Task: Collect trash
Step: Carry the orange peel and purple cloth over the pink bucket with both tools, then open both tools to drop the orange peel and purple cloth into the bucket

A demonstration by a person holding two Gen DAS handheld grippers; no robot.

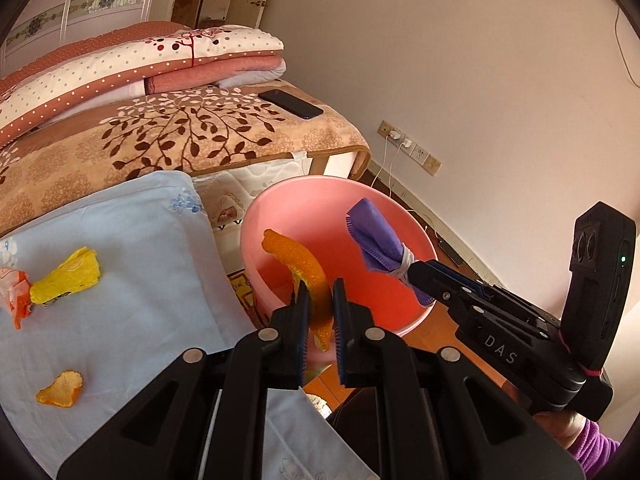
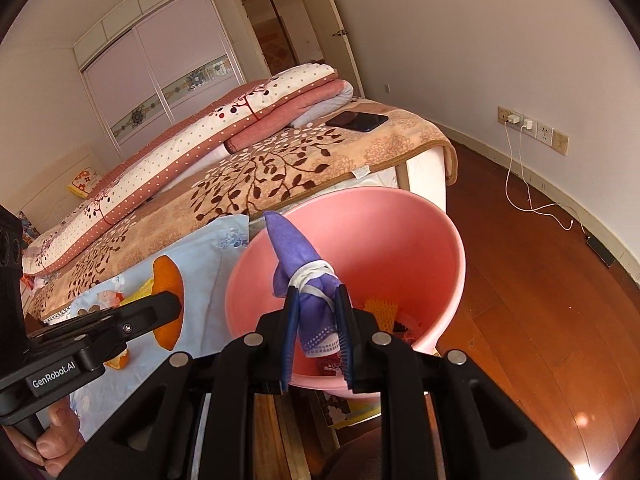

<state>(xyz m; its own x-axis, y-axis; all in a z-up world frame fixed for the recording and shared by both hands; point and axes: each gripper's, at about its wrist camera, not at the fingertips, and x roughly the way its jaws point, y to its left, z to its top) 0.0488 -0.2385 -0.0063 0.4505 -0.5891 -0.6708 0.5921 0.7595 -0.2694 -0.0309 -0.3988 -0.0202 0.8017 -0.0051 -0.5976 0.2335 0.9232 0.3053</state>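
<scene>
Two grabbers going at once here, one in each hand, both up by the pink bin [image 1: 256,240]. My left gripper [image 1: 320,300] is clamped on a long curl of orange peel [image 1: 304,268], which sticks up past the tips and hangs in front of the bin's near rim. My right gripper [image 2: 318,312] is squeezed tight on a purple cloth [image 2: 304,280] tied in a bundle with a white band, and that one sits right over the bin's mouth. Down inside the bin I can make out a yellow netted scrap [image 2: 380,312] and some darker bits I can't identify. Off to the left, on the pale blue sheet [image 1: 140,260] beside the bin, there's still a crumpled yellow wrapper [image 1: 68,278], an orange and white wrapper [image 1: 16,292] touching it, and a smaller piece of peel [image 1: 60,389] closer to me. Behind all that is the bed [image 2: 360,152] with a phone [image 1: 291,103] lying on the leaf-print blanket.
</scene>
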